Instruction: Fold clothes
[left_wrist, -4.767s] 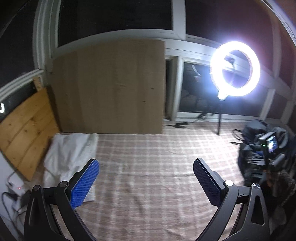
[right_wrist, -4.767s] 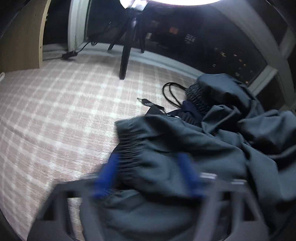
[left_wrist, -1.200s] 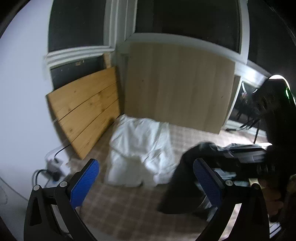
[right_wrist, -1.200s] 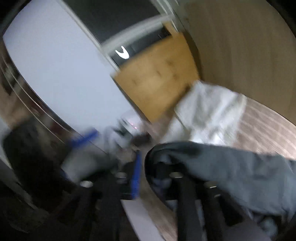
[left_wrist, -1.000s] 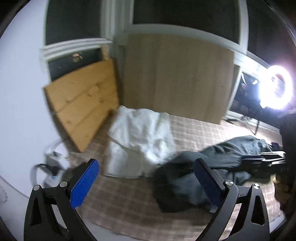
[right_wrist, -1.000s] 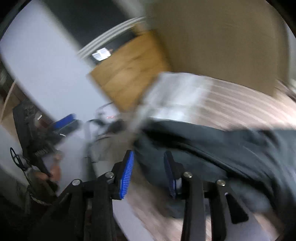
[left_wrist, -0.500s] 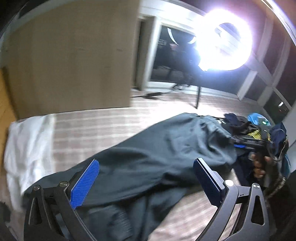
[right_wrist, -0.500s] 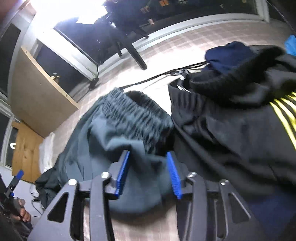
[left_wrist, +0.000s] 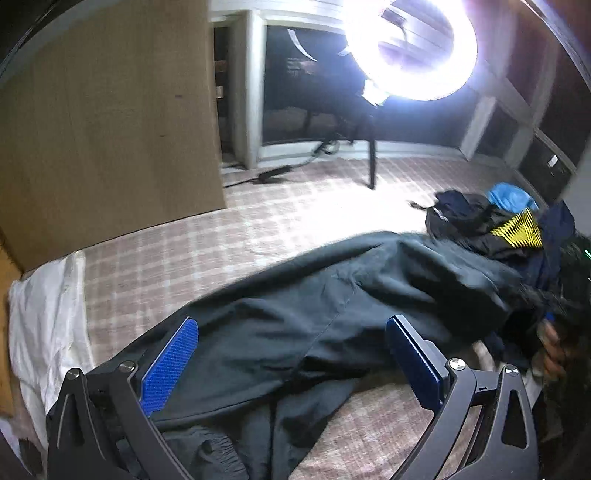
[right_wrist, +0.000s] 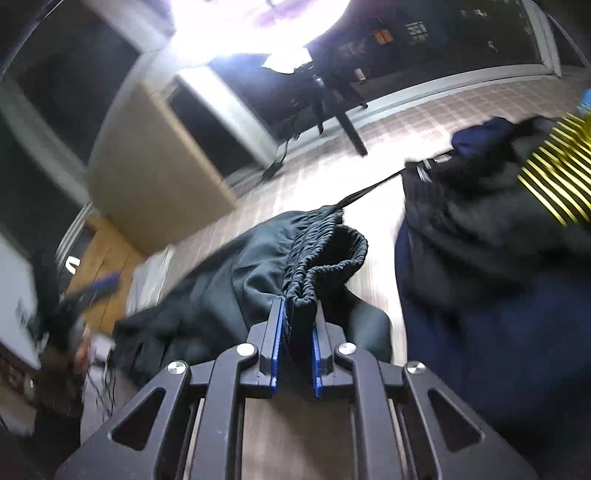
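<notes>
Dark grey trousers (left_wrist: 314, 314) lie stretched across the checked floor cloth (left_wrist: 229, 236), legs toward me in the left wrist view. My left gripper (left_wrist: 291, 358) hangs open just above the leg fabric, nothing between its blue pads (left_wrist: 170, 365). In the right wrist view the trousers' elastic waistband (right_wrist: 325, 251) is bunched, and my right gripper (right_wrist: 297, 332) is shut on a fold of it. The rest of the trousers (right_wrist: 207, 306) trails away to the left. The right gripper itself is only a dark blur at the right edge of the left wrist view.
A pile of dark clothes with a yellow-striped piece (left_wrist: 517, 229) and a blue item (left_wrist: 509, 195) lies at the right, also close to the right gripper (right_wrist: 517, 229). A folded white cloth (left_wrist: 44, 314) lies left. A ring light (left_wrist: 410, 48) on a stand and a wooden board (left_wrist: 110, 129) stand behind.
The right gripper has pulled the trousers out over the floor cloth and closed tightly on the waistband. The left view swung right toward the ring light and lowered over the trouser legs.
</notes>
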